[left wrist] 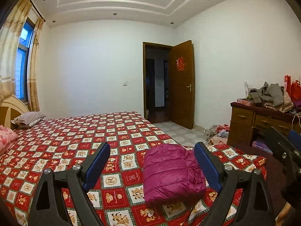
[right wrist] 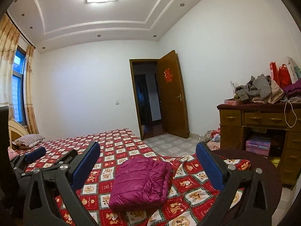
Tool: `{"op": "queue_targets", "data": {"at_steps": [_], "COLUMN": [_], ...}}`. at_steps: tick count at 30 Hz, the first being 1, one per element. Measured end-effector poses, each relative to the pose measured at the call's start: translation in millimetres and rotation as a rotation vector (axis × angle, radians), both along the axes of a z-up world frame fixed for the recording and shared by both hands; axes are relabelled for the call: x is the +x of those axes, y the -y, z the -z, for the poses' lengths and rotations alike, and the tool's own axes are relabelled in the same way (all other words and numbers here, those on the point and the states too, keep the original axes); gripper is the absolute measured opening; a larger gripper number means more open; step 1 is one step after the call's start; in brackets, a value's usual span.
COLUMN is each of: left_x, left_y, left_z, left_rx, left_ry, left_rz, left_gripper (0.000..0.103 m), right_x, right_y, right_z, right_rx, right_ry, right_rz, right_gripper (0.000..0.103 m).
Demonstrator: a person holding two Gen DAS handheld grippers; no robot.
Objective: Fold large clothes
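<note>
- Bedroom; the bed (left wrist: pixel 62 137) carries a folded magenta jacket (left wrist: pixel 169 173) near its foot corner.
- Left hand-held gripper (left wrist: pixel 152 167) and right hand-held gripper (right wrist: pixel 148 167): both released, empty.
- Risk: puffy layers may spring open unpressed, or slide off that corner.

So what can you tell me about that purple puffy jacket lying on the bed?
The magenta-purple quilted puffer jacket looks like shiny padded nylon with stitched channels. It is folded into a compact, roughly rectangular bundle, with a looser, creased fold along its right side. It lies flat near the foot end of the bed, resting on the red checked bear-print bedspread. Nothing else touches it; both grippers are clear of it.
</note>
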State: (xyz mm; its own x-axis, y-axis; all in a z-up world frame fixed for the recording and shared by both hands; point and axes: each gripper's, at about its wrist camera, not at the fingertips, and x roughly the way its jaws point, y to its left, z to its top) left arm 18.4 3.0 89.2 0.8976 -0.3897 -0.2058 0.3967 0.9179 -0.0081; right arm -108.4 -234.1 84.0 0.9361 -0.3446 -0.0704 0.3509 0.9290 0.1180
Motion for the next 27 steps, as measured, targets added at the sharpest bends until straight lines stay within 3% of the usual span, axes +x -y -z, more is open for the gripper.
{"op": "queue_targets", "data": {"at_steps": [27], "left_x": [-5.6], "left_y": [-1.4], "left_z": [2.1], "left_rx": [0.020], "left_ry": [0.009], "left_rz": [-0.038], "left_gripper": [0.092], "right_x": [0.4], "right_y": [2.8], "right_z": [1.6], "right_rx": [0.002], "right_ry": [-0.036], "right_rz": [0.002], "right_gripper": [0.103]}}
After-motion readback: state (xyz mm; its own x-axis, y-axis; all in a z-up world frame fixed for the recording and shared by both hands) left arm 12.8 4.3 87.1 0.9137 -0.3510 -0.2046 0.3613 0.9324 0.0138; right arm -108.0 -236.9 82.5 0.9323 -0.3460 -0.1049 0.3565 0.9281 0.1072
